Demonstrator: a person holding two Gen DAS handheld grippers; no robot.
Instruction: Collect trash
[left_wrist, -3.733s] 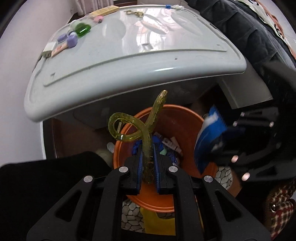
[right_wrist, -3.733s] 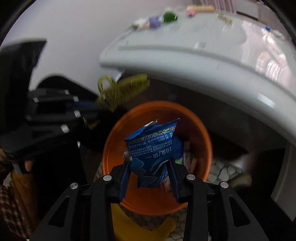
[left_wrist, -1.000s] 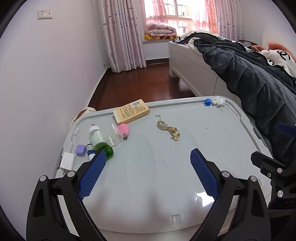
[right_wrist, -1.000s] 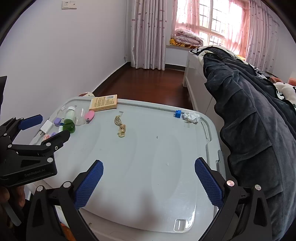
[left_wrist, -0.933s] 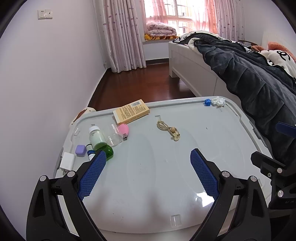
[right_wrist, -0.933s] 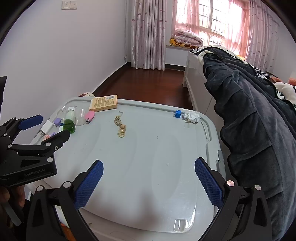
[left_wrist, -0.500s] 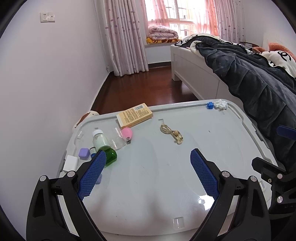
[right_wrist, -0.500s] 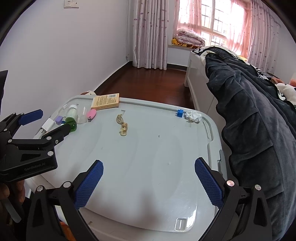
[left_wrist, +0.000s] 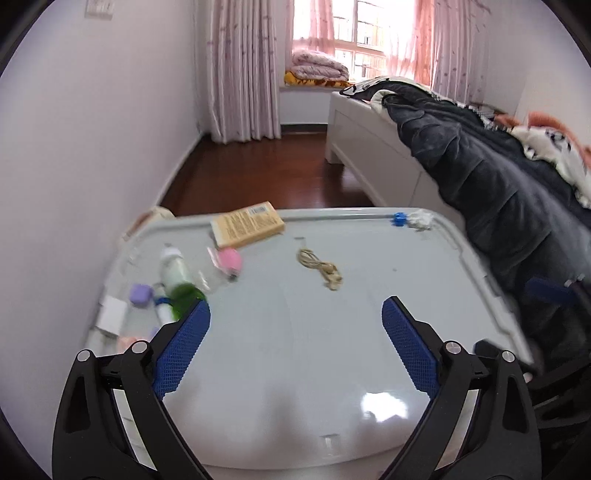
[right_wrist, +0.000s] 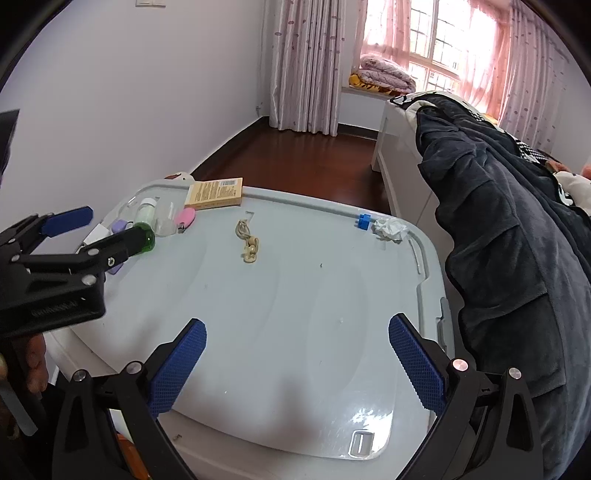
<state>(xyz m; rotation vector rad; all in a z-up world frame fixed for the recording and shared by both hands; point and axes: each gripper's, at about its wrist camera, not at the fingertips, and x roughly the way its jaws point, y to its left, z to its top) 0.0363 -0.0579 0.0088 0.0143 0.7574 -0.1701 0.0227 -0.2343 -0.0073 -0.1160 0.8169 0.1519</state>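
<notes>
One yellow box (right_wrist: 214, 193), print unreadable.

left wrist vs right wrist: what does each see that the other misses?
Left wrist only: its own open gripper over the lid.
Right wrist only: its own open gripper, plus the left gripper from the side, hiding part of the green bottle.
Both: yellow box, cord, pink clip, blue block, crumpled tissue, dark blanket.
</notes>
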